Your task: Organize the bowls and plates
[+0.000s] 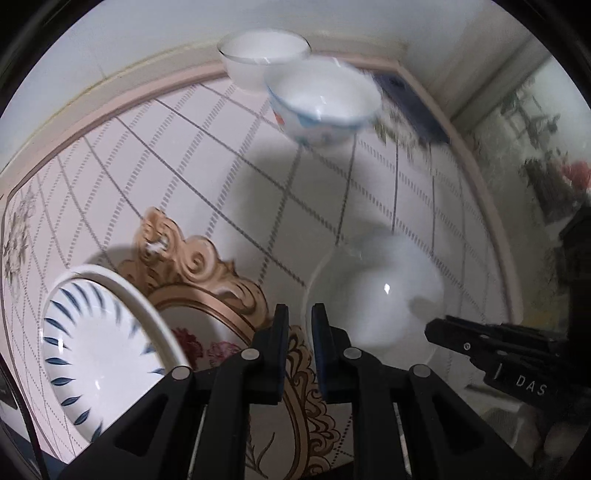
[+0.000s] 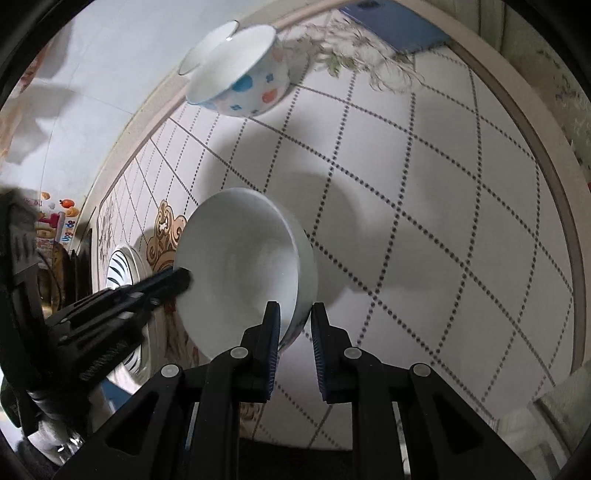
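Observation:
My right gripper (image 2: pixel 295 319) is shut on the near rim of a plain white bowl (image 2: pixel 240 266), which hangs tilted above its own shadow on the checked tablecloth. In the left wrist view that bowl (image 1: pixel 376 295) looks blurred, with the right gripper (image 1: pixel 430 328) reaching in from the right. My left gripper (image 1: pixel 300 321) is shut with nothing between its fingers. Its tip (image 2: pixel 183 278) lies at the bowl's left rim; I cannot tell whether they touch. A blue-striped white dish (image 1: pixel 96 350) lies to its left. Two bowls stand far off: a spotted one (image 2: pixel 243 70) and a white one (image 2: pixel 207 48).
A dark blue flat object (image 2: pixel 395 27) lies at the table's far right corner. A gold scroll ornament with red flowers (image 1: pixel 207 288) shows beside the striped dish. The pink table edge (image 1: pixel 110 103) runs along a white wall.

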{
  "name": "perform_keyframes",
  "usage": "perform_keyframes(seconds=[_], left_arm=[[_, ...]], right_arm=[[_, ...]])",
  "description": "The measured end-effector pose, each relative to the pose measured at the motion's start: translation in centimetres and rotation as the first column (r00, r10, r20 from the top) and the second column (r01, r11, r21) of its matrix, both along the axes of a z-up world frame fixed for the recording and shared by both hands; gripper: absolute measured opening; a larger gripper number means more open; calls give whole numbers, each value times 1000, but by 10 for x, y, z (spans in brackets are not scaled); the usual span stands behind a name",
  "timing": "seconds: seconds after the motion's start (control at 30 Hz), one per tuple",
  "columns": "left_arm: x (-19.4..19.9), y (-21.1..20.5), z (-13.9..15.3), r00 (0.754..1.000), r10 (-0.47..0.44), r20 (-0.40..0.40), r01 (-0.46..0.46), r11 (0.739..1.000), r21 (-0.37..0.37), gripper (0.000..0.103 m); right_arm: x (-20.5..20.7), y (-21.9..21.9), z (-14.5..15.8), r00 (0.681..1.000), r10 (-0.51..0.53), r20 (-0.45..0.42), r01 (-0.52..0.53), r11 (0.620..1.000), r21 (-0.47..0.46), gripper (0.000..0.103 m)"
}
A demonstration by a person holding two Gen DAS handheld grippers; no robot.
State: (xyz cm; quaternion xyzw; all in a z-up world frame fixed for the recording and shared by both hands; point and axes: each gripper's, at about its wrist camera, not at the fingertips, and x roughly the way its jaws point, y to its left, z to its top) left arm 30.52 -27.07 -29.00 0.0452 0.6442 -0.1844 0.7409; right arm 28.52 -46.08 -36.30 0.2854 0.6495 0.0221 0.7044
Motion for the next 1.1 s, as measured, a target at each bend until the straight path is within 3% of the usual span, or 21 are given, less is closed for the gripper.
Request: perform_keyframes(seconds=[0.07,0.17,0.2,0.27,0.4,0.63,0.73,0.77,0.8,0.83,0.87,0.9,1.1], left_arm=[[17,6,18,999,34,15,-33,999,-34,21],[45,10,33,996,79,49,-75,995,-70,45],[59,8,36,994,93,66,-89,994,-62,49],[80,4,34,991,112,78,-107,992,-64,53],[129,-18,12,995,102,16,-101,994,-44,53],[171,-50,-29,997,24,-79,-25,1000,-5,52],[181,-57,-44,993,8,-114,-7,1000,11,49],[183,-60,-45,994,2,-109,-1,1000,13,30],[184,-63,-47,994,-9,-104,11,1000,17,19],[184,-66,-48,995,-22,-98,26,999,41,15],[185,-67,-49,996,-31,-85,36,998,54,15],[186,-68,-47,997,-36,-73,41,997,59,14],[181,-68,-40,999,-40,-18,41,997,65,13]], right_arm=[[3,-7,10,1000,0,3,0,1000,18,25],[19,-25,37,998,-32,57,31,999,20,56],[26,-30,43,996,-45,78,43,999,30,62],[45,-41,53,990,-68,124,62,997,54,63],[96,-62,54,972,-122,201,114,992,50,63],[175,-73,19,971,-162,173,154,986,60,63],[196,-70,-2,980,-157,125,149,986,71,58],[200,-69,-7,982,-146,119,139,988,66,52],[205,-66,-13,985,-133,108,128,990,56,42],[207,-65,-17,986,-127,103,122,991,53,36],[209,-63,-21,988,-119,102,114,992,55,21],[211,-61,-25,989,-111,100,106,993,51,15],[216,-45,-21,989,-48,141,55,997,-46,13]])
